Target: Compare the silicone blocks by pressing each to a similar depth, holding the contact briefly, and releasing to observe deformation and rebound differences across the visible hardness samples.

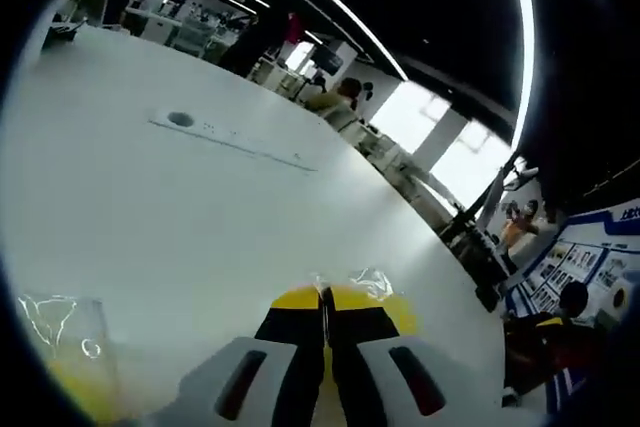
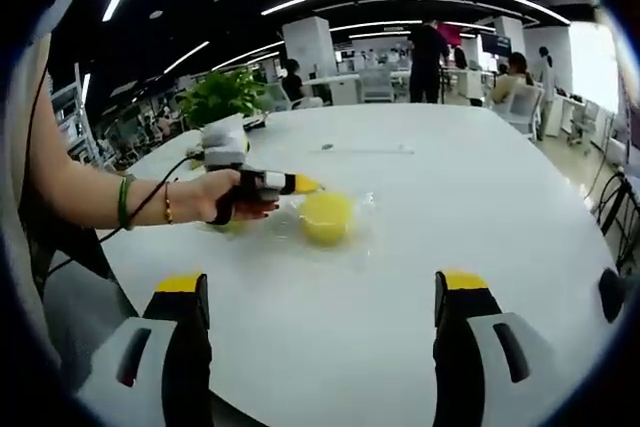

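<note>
- Two grippers here: left gripper point(image 2: 305, 185), jaws closed, tip against the yellow silicone block point(image 2: 327, 217).
- Right gripper point(image 2: 320, 297) hangs wide open.
- I'd press slow, straight down.

Ahead of the right gripper point(image 2: 322, 309), whose jaws are standing wide apart, bare white table point(image 2: 480, 217) is lying open up to the yellow block point(image 2: 326, 217). The left gripper point(image 2: 292, 184) and the hand point(image 2: 222, 195) holding it are reaching in from the left and blocking that side. Farther behind them a potted plant point(image 2: 222, 107) is standing.
</note>
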